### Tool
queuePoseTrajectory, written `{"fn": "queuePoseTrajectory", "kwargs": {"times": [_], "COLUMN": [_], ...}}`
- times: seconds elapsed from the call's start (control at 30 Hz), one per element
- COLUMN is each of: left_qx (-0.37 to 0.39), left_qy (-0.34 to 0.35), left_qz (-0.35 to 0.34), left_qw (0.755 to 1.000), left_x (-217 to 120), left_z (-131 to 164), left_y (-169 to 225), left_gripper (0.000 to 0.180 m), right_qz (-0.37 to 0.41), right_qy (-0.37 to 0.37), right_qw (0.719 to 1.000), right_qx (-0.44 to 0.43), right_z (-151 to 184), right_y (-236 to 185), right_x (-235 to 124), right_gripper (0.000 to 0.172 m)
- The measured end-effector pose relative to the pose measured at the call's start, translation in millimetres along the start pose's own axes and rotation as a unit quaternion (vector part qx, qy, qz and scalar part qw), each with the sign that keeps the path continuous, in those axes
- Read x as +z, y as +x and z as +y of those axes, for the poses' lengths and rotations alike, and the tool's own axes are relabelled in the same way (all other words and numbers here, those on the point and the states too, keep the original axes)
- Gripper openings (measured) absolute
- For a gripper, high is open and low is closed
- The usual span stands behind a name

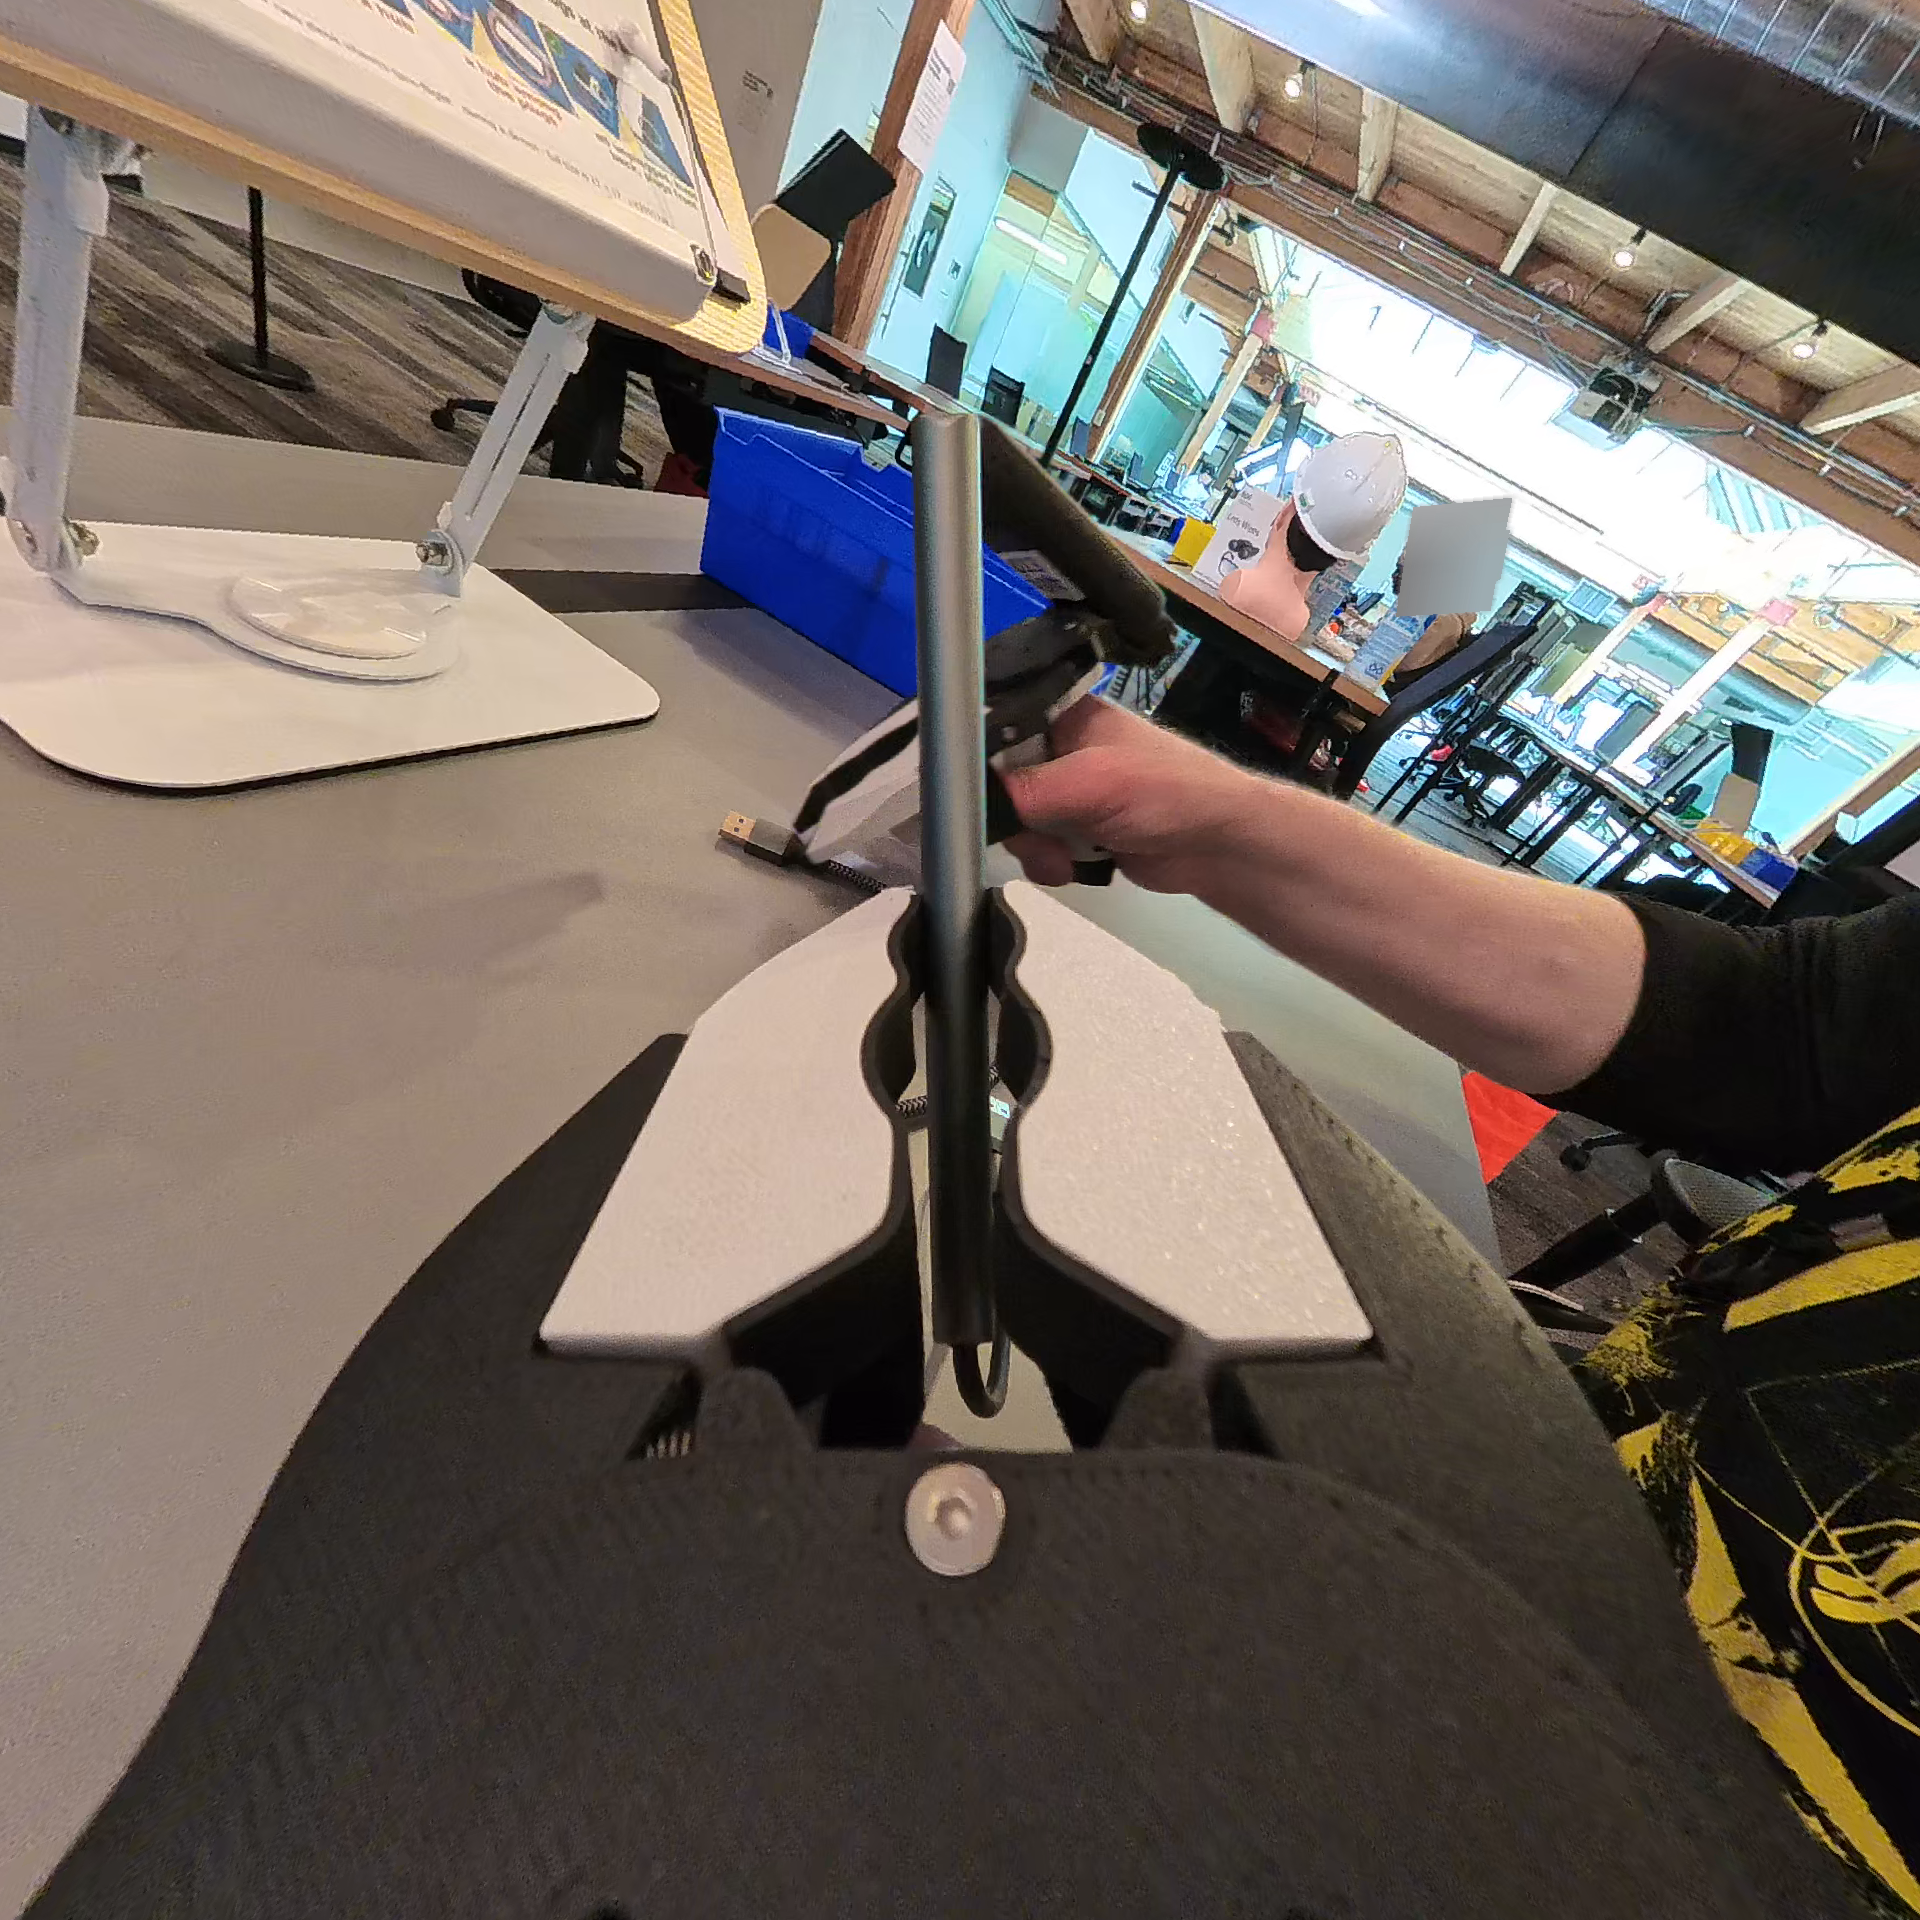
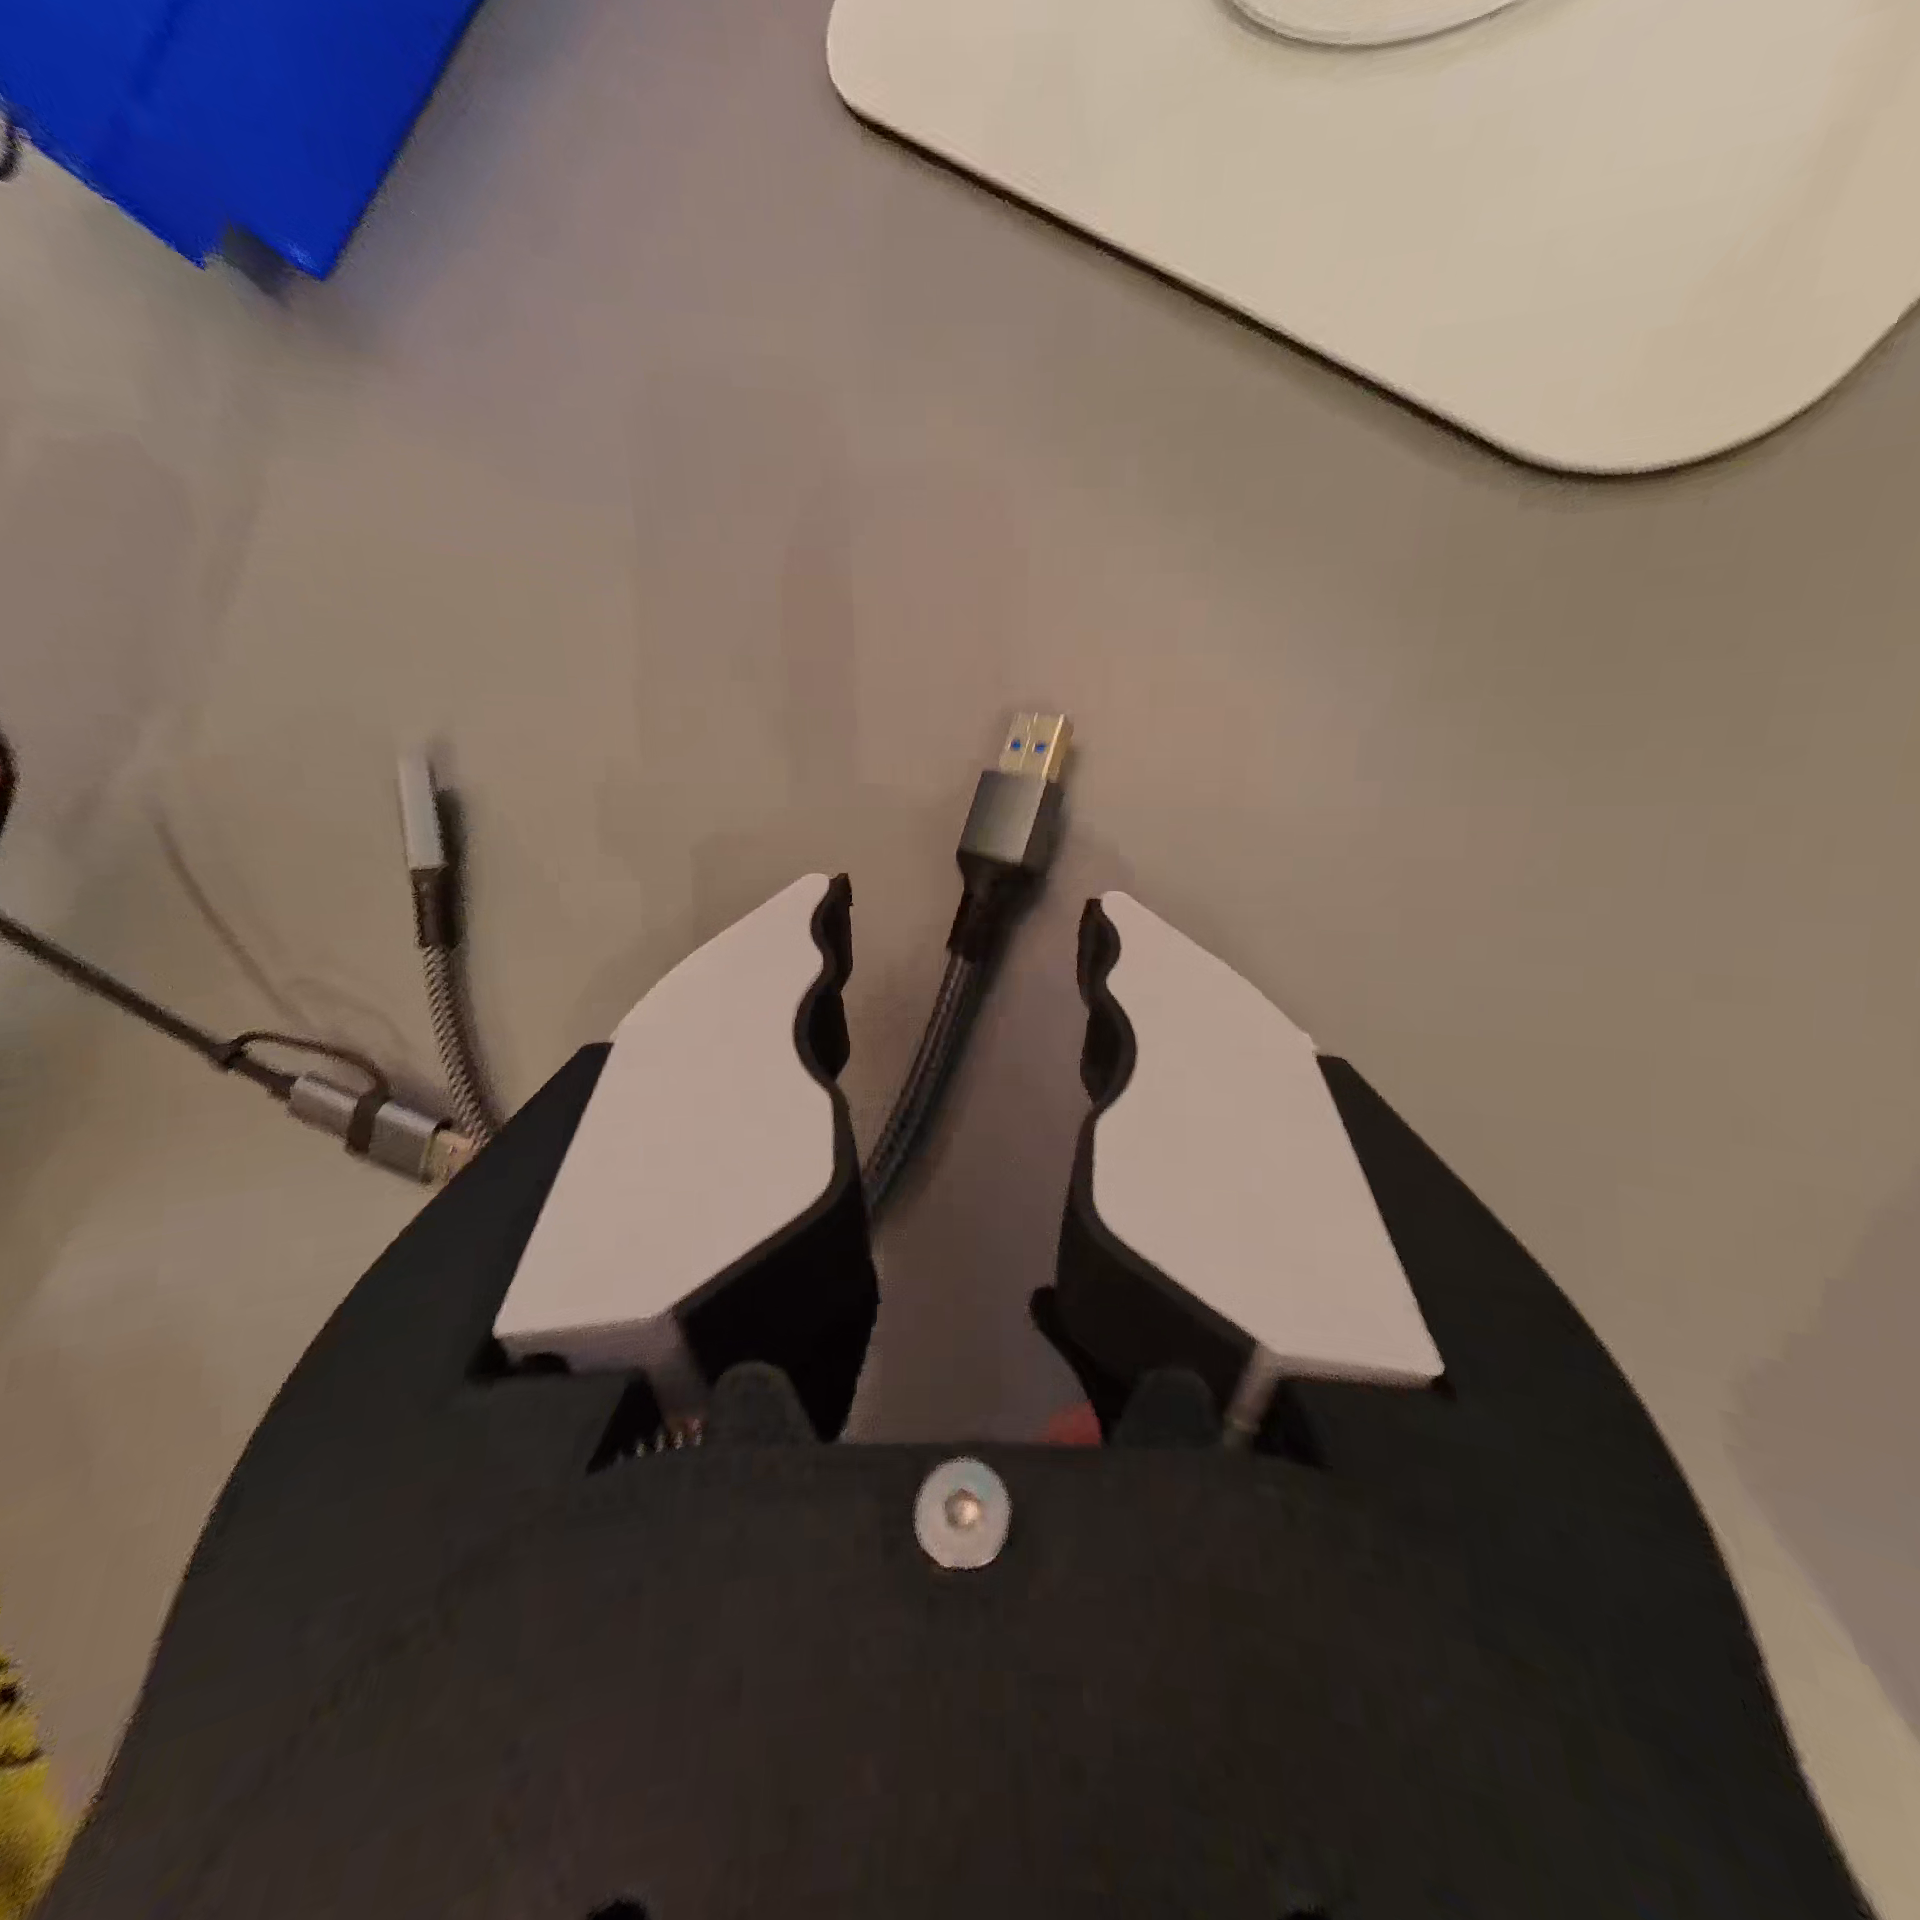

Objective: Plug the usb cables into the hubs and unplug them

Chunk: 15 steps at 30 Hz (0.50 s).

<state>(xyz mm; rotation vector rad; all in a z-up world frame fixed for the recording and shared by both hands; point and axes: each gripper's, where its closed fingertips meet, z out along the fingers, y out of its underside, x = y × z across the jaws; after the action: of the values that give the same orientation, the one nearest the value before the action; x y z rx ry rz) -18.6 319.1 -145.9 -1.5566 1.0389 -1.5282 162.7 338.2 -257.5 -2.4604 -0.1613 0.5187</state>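
The left gripper (image 1: 951, 935) has its fingers clamped on a slim dark grey hub (image 1: 943, 665), seen edge-on and standing nearly upright, with both pads pressed against its narrow sides. A short loop of the hub's own cable (image 1: 982, 1377) hangs from the bottom end, down inside the gripper's throat.

Over on the right, the right gripper (image 2: 966, 914) is wide open and pointing down at the grey table (image 2: 623, 520). A USB plug (image 2: 1023, 795) with a gold tip and grey shell lies flat on the table just past the fingertips. Its braided cable (image 2: 930, 1060) runs back between the two fingers, but neither pad touches it (clear gap on both sides).

A second grey plug (image 2: 421, 821) on a light braided cable sits off to the left, near a small cluster of adapter connectors (image 2: 364, 1122). A blue bin (image 2: 208, 125) and the white base of a stand (image 2: 1403, 229) sit farther back. From the left wrist view, the person's hand (image 1: 1101, 800) is wrapped around the right gripper's handle, close behind the hub.
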Motion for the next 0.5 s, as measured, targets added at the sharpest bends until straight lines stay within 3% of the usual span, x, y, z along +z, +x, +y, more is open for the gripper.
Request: {"fn": "queuePoseTrajectory", "kwargs": {"times": [0.2,0.33,0.37,0.5], "left_qx": [0.001,0.001,0.001,0.001], "left_qy": [-0.001,0.002,0.002,0.002], "left_qz": [0.000,0.001,0.001,0.000], "left_qw": [1.000,1.000,1.000,1.000], "left_x": [-2,-2,-2,-4], "left_z": [1,0,0,1], "left_y": [1,0,0,0], "left_gripper": [0.010,0.010,0.010,0.010], "right_qz": [0.038,-0.034,-0.063,-0.074], "right_qy": [-0.005,-0.001,0.007,0.012], "right_qw": [0.999,0.999,0.998,0.997], "right_qx": [-0.028,-0.007,0.002,-0.035], "right_z": [-11,-10,-11,-8], "right_y": [5,-14,-19,-26], "right_x": [18,21,22,19], "right_gripper": [0.016,0.014,0.007,0.005]}}
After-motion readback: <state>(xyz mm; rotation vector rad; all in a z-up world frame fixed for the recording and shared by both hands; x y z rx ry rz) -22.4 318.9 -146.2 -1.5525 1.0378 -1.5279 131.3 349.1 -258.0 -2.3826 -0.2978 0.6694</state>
